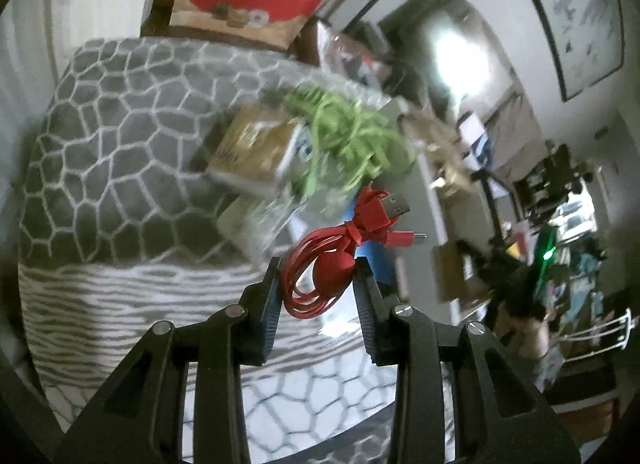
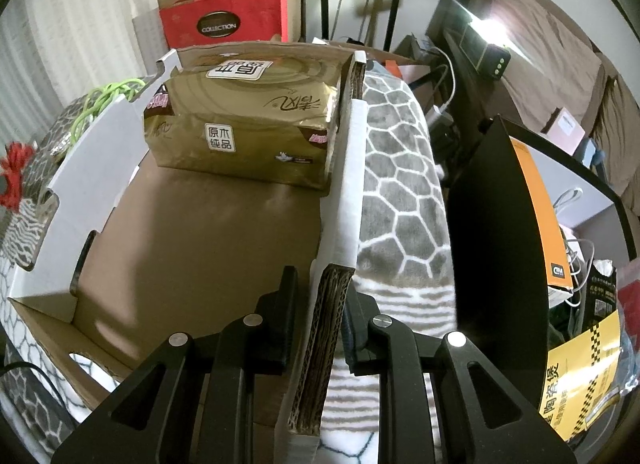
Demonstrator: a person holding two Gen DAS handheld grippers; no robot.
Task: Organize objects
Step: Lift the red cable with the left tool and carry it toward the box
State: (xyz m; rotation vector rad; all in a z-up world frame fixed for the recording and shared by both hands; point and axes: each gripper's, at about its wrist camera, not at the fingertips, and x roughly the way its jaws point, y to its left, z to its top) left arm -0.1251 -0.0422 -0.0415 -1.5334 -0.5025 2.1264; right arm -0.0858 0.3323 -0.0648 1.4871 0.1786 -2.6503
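The left gripper (image 1: 316,284) has its jaws closed partway on a red USB cable (image 1: 320,268) — a bundled coil tied near its plugs, sitting just below the centre of the left wrist frame, lifted clear of the grey patterned blanket (image 1: 120,144) beneath it. The pads press on the loops of the coil, while the two plugs stick out above the jaws toward the upper right. This thing looks light and limp: the loops will squash and shift under pressure, and the smooth sheathing could slide, so the best hold is across the thick tied middle of the bundle rather than on a single strand or a plug. As held now, the grip sits low on the loops, and a swing could let the coil sag.

Beyond it, at frame centre, lie a green cable (image 1: 352,136) and a gold tissue pack (image 1: 256,148), both blurred.

The right gripper (image 2: 320,316) has its jaws nearly shut on the corrugated wall of a cardboard box (image 2: 336,192), low in the right wrist frame, steadying it. The card is stiff on edge but will crush if pinched hard. Inside, at the far end, sit the gold tissue packs; the near floor of the box is bare. The red cable appears at that frame's left edge, outside the box.
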